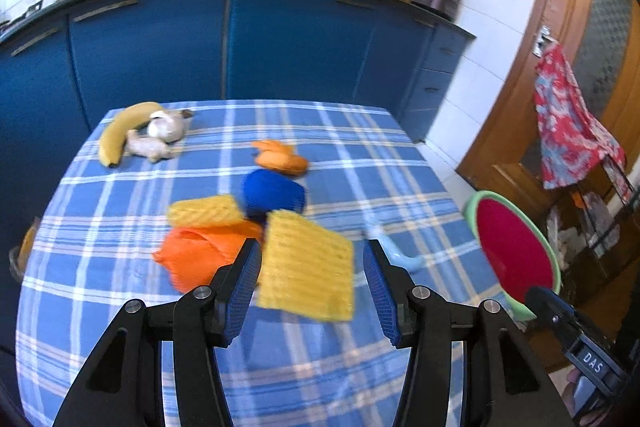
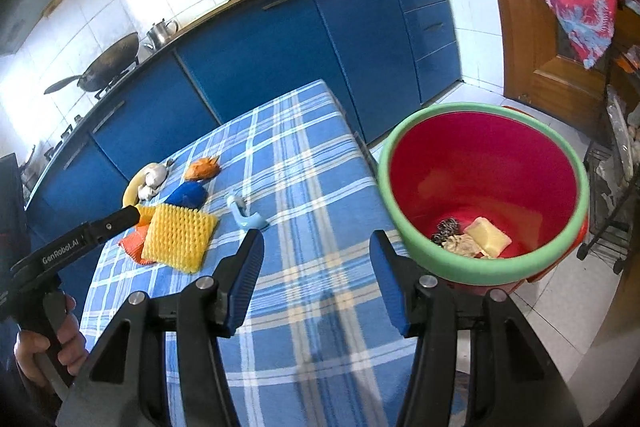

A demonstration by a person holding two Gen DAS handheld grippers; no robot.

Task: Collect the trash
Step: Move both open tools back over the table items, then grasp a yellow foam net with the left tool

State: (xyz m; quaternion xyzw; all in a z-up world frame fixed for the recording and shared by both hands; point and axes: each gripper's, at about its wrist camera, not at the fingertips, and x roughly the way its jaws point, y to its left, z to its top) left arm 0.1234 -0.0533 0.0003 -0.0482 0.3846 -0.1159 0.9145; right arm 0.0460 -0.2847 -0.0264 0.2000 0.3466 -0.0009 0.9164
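Checked surface [image 1: 120, 307] holds yellow foam net [image 1: 306, 267]; left tool [image 1: 310, 287] wide, right tool [image 2: 316, 279] wide; flimsy net could slip.

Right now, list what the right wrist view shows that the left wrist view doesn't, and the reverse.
Only the right wrist view looks into the red bin, showing scraps on its bottom, plus the left gripper's side. Only the left wrist view shows the whole banana and the orange net spread out. Both show the yellow foam net and the checked tablecloth.
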